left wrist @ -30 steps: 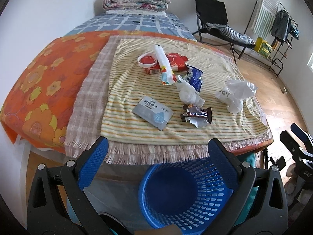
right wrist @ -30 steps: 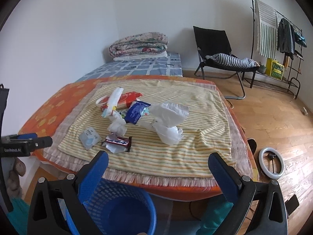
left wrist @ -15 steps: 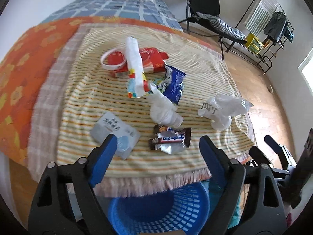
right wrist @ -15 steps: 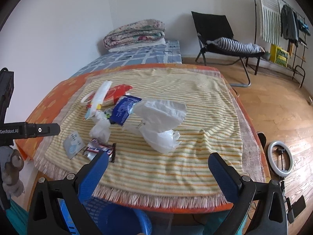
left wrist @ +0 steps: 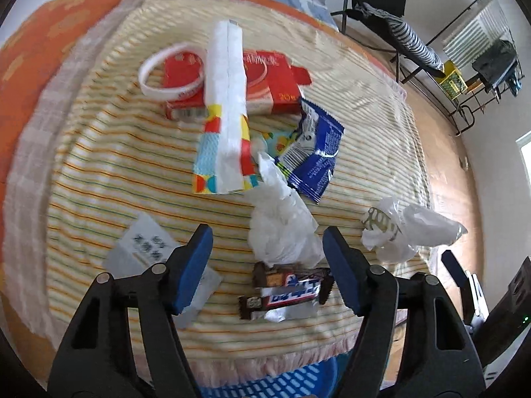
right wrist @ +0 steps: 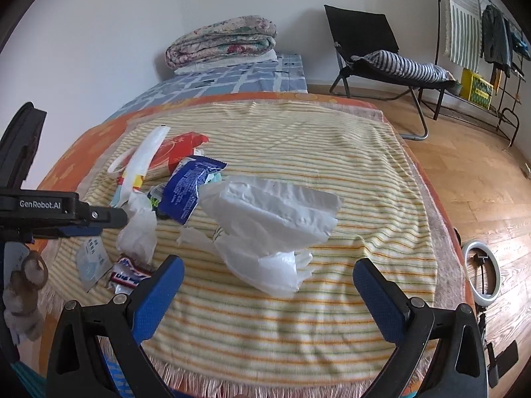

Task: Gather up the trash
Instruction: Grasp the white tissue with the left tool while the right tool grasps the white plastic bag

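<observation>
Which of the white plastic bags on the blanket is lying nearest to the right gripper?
The big crumpled bag directly ahead of the open right gripper. The smaller white bag lies farther left, beside the chocolate bar wrapper.

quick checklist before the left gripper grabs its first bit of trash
1. Left gripper open and empty: ok.
2. Target between the jaws: crumpled tissue sits in the gap, candy wrapper just below it: ok.
3. Single-item pick: tissue touches the wrapper and the blue packet: not ok.
4. Right gripper open, apart from the left, over the plastic bag: ok.
5. Basket below the table edge: ok.
6. Height above the tissue: cannot tell.
</observation>
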Available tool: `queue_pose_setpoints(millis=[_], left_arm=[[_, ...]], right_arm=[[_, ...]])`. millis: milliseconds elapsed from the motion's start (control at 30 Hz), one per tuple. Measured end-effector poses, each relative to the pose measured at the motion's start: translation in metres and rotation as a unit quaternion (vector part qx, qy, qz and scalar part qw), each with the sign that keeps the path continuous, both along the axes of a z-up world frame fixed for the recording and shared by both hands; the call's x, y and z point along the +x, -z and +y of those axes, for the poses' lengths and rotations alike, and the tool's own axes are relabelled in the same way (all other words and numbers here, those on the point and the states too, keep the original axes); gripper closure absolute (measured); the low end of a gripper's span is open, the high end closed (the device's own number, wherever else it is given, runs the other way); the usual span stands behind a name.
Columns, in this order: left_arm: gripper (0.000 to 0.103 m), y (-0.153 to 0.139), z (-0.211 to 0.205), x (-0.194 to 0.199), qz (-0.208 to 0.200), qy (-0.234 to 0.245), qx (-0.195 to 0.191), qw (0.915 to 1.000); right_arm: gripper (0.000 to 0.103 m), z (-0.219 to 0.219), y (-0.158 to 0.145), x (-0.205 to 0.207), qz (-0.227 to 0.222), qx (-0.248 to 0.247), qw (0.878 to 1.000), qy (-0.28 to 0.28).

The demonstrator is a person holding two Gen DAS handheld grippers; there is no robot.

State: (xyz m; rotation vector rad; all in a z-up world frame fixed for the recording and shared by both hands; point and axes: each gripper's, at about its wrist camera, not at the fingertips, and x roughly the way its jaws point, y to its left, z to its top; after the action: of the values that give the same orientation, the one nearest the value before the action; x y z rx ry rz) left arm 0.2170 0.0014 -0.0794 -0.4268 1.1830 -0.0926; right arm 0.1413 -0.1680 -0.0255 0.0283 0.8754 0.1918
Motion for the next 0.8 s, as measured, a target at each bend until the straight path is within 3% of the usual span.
queue_pose_setpoints(millis=[167, 333, 567, 767, 800], left_arm=[[0.042, 0.012, -0.01, 0.009, 0.016, 0.007, -0.001, 0.9999], [0.063, 0.02, -0.017, 0.014, 0.021, 0.014, 0.007, 0.9996], [0.072, 0.015, -0.016, 0.013, 0.005, 0.013, 0.013, 0.9998], [0.073, 0.004, -0.013, 0.011, -0.009, 0.013, 0.014, 0.9998], [0.073, 0.002, -0.012, 0.009, -0.012, 0.012, 0.014, 0.9998]], right_arm=[[0.0, 0.0, 0.008, 0.01, 0.006, -0.004, 1.0, 0.003], [0.001, -0.002, 0.017, 0.02, 0.016, -0.006, 1.0, 0.005], [0.007, -0.005, 0.022, 0.03, 0.027, 0.004, 1.0, -0.005], [0.034, 0.001, 0.023, 0.034, 0.047, 0.028, 0.998, -0.025], [0.043, 0.002, 0.021, 0.033, 0.043, 0.026, 0.998, -0.025]])
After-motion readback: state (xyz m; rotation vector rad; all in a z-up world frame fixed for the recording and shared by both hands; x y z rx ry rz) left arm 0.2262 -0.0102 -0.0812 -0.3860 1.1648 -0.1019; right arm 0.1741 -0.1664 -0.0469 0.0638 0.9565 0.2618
